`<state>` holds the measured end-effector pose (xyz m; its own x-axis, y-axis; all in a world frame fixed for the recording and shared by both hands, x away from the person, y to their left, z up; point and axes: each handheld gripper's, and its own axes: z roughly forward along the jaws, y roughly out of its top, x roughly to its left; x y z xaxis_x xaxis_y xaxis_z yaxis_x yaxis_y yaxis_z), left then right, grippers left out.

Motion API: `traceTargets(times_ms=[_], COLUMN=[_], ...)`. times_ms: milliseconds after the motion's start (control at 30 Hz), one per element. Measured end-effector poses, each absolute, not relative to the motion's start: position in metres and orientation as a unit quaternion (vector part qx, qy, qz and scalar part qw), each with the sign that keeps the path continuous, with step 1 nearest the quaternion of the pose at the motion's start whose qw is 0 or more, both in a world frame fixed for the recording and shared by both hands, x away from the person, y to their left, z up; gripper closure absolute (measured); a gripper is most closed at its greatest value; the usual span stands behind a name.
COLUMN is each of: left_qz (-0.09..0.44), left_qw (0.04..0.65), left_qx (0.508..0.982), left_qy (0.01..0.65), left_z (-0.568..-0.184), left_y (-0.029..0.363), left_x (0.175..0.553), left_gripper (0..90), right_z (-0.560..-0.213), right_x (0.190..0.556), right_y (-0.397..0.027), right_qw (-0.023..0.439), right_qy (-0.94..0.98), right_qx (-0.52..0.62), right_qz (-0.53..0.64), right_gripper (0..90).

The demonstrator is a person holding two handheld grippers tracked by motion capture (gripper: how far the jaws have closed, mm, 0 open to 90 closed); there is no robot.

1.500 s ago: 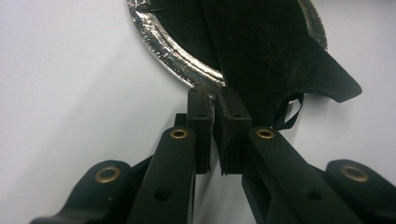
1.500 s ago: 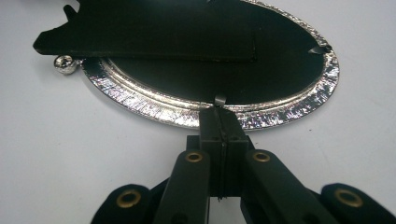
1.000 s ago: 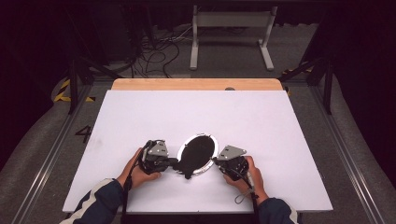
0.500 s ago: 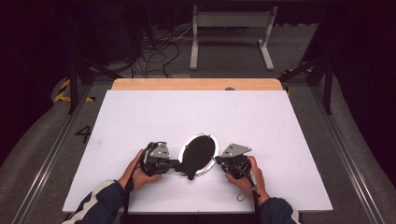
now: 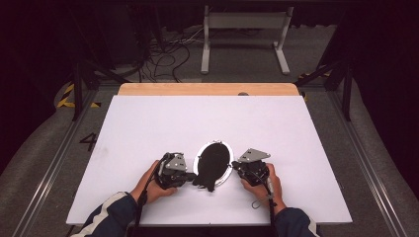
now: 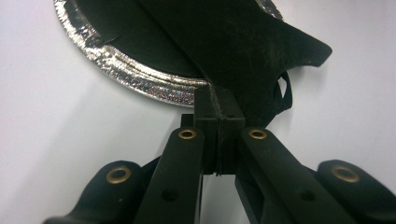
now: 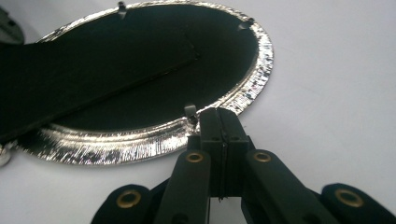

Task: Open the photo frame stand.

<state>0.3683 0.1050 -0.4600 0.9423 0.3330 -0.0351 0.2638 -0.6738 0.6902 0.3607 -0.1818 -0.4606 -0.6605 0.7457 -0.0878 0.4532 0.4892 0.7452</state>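
An oval silver picture frame (image 5: 229,157) lies face down on the white table, its black backing (image 7: 205,60) up. A black stand flap (image 6: 243,46) is hinged on the backing and lifts off it at the near end. My left gripper (image 6: 218,93) is shut on the flap's edge, at the frame's near left side (image 5: 195,177). My right gripper (image 7: 219,114) is shut with nothing seen between the jaws, its tips against the frame's silver rim (image 7: 140,140) beside a small metal tab (image 7: 190,112). In the high view it (image 5: 235,168) sits at the frame's right.
The white table top (image 5: 148,128) stretches wide to the back and both sides, with a wooden strip (image 5: 197,89) along the far edge. A person's hands and sleeves come in at the near edge. Dark floor, cables and a metal stand lie beyond.
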Motion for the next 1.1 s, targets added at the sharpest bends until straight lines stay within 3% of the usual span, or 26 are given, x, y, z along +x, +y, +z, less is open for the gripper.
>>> traceTargets(times_ms=[333, 700, 900, 1100], left_qz=[0.032, 0.027, 0.037, 0.034], left_qw=[0.377, 0.37, 0.363, 0.366], left_qx=[0.911, 0.917, 0.92, 0.919], left_qy=[0.161, 0.149, 0.144, 0.144], left_z=[-0.461, -0.46, -0.46, -0.46], left_y=[0.099, 0.104, 0.101, 0.098], left_x=[0.37, 0.362, 0.359, 0.36], left_gripper=[89.8, 89.0, 89.8, 89.8], right_z=[-0.462, -0.457, -0.459, -0.46], right_x=[0.376, 0.351, 0.354, 0.36], right_y=[-0.179, -0.182, -0.182, -0.172], right_qw=[0.238, 0.172, 0.166, 0.19], right_qy=[0.824, 0.856, 0.844, 0.84], right_qx=[0.38, 0.339, 0.358, 0.361], right_qz=[0.346, 0.35, 0.363, 0.359], right_gripper=[90.0, 90.0, 90.0, 90.0])
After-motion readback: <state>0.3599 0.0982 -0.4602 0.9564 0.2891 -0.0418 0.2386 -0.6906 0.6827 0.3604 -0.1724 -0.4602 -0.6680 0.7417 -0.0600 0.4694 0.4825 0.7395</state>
